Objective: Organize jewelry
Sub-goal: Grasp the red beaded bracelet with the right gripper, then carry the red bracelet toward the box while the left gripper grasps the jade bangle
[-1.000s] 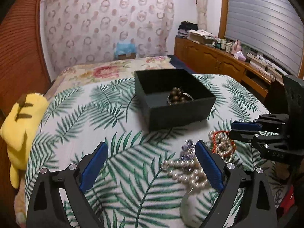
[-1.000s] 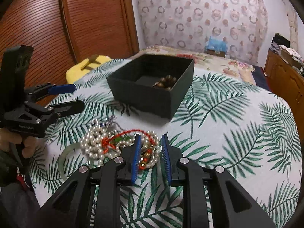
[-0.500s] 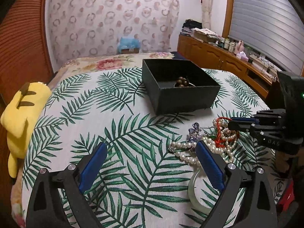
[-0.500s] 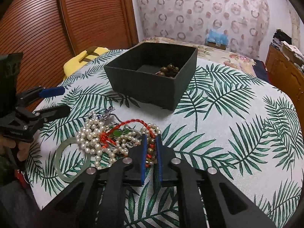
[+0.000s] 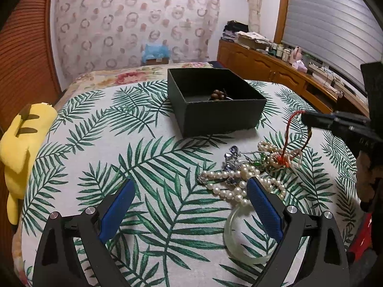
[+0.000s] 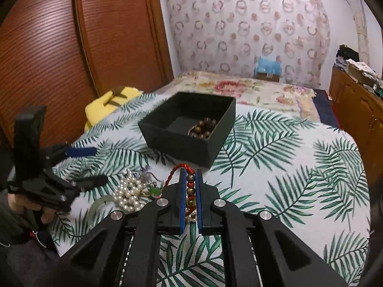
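Observation:
A black open box (image 5: 215, 100) (image 6: 189, 129) stands on the palm-leaf cloth with a brown bead bracelet (image 6: 203, 128) inside. My right gripper (image 6: 190, 174) is shut on a red cord bracelet with brown beads (image 6: 190, 189) and holds it above the jewelry pile; it shows in the left wrist view (image 5: 311, 119) with the red cord (image 5: 288, 134) hanging down to the pile. My left gripper (image 5: 190, 197) is open and empty, low over the cloth. Pearl strands (image 5: 229, 181) (image 6: 128, 193) and a pale green bangle (image 5: 239, 236) lie by its right finger.
A yellow plush toy (image 5: 21, 143) lies at the left edge of the bed. A wooden wardrobe (image 6: 71, 47) stands left, a low wooden cabinet (image 5: 275, 67) with clutter along the right wall. A floral quilt (image 6: 239, 86) lies behind the box.
My right gripper has closed on the red cord bracelet and lifted it off the pile. My left gripper has drawn back a little and stays open.

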Available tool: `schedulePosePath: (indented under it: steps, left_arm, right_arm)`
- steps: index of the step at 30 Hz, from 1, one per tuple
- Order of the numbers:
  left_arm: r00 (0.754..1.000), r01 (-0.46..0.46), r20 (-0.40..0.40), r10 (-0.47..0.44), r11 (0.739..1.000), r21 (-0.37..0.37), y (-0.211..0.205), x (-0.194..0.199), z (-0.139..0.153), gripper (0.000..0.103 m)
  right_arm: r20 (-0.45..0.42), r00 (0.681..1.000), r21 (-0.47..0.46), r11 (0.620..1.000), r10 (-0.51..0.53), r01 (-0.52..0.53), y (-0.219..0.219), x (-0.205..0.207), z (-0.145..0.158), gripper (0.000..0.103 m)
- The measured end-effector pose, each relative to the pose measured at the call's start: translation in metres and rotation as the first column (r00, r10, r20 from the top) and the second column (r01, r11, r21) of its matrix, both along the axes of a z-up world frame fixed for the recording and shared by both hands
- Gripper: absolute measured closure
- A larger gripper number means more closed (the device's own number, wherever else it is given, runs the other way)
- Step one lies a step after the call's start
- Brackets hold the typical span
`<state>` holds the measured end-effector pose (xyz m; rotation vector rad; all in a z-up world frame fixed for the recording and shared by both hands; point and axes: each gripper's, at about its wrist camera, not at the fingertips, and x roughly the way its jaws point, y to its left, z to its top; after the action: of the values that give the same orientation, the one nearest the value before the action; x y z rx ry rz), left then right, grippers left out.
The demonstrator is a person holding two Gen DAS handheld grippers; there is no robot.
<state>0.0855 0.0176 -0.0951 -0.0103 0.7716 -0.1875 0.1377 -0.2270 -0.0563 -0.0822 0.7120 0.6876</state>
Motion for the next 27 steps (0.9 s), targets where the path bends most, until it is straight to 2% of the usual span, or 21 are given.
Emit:
schedulePosePath:
  steps: [7, 12, 21, 26, 27]
  left_arm:
    - [1.0, 0.008, -0.004, -0.008, 1.0, -0.003, -0.003, -0.003, 0.0, 0.012]
    - [1.0, 0.012, -0.004, -0.012, 1.0, -0.007, -0.004, -0.006, 0.002, 0.012]
    - [0.997, 0.067, -0.042, -0.067, 0.998, 0.006, -0.011, -0.021, -0.006, 0.014]
    - [0.992, 0.109, -0.069, -0.108, 0.994, 0.01, -0.021, -0.023, -0.012, 0.045]
    - [0.99, 0.122, -0.075, -0.121, 0.992, 0.011, -0.023, -0.022, -0.013, 0.056]
  right_arm:
    - [0.054, 0.998, 0.049, 0.999, -0.011, 0.008, -0.008, -0.009, 0.024, 0.095]
    - [0.094, 0.995, 0.051, 0.999, -0.018, 0.013, -0.011, -0.012, 0.039, 0.095]
    - [0.06, 0.997, 0.026, 0.999, -0.039, 0.037, -0.017, -0.009, 0.022, 0.095]
    - [0.034, 0.999, 0.02, 0.999, -0.039, 0.039, -0.017, -0.009, 0.011, 0.095]
    - [0.03, 0.999, 0.019, 0.999, -0.04, 0.039, -0.017, -0.01, 0.009, 0.095]
